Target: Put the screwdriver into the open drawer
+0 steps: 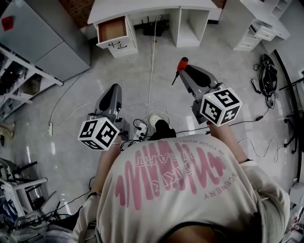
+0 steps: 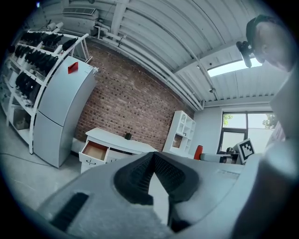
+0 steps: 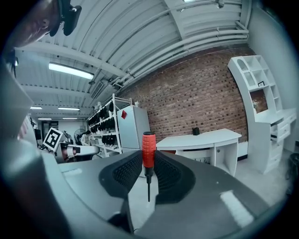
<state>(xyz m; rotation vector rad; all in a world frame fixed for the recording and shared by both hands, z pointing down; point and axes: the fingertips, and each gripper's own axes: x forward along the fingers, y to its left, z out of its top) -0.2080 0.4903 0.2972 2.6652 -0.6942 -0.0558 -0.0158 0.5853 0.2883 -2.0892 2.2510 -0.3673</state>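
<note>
Grey floor (image 1: 71, 99), brick wall (image 2: 126, 107), white desk (image 1: 147, 8), open drawer (image 1: 112, 29)

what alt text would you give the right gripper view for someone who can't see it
The right gripper is shut on a red-handled screwdriver, handle up and shaft pointing down between its black pads. Behind it a white desk stands against a brick wall, with a white shelf unit at right and a grey cabinet at left.

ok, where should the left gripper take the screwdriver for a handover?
Probably the handle's free top, from above: the screwdriver stands upright in the right gripper, jaws clamped low on its red ribbed handle, top clear. Thin shaft below gives little purchase. Left gripper is shut; open it first.
</note>
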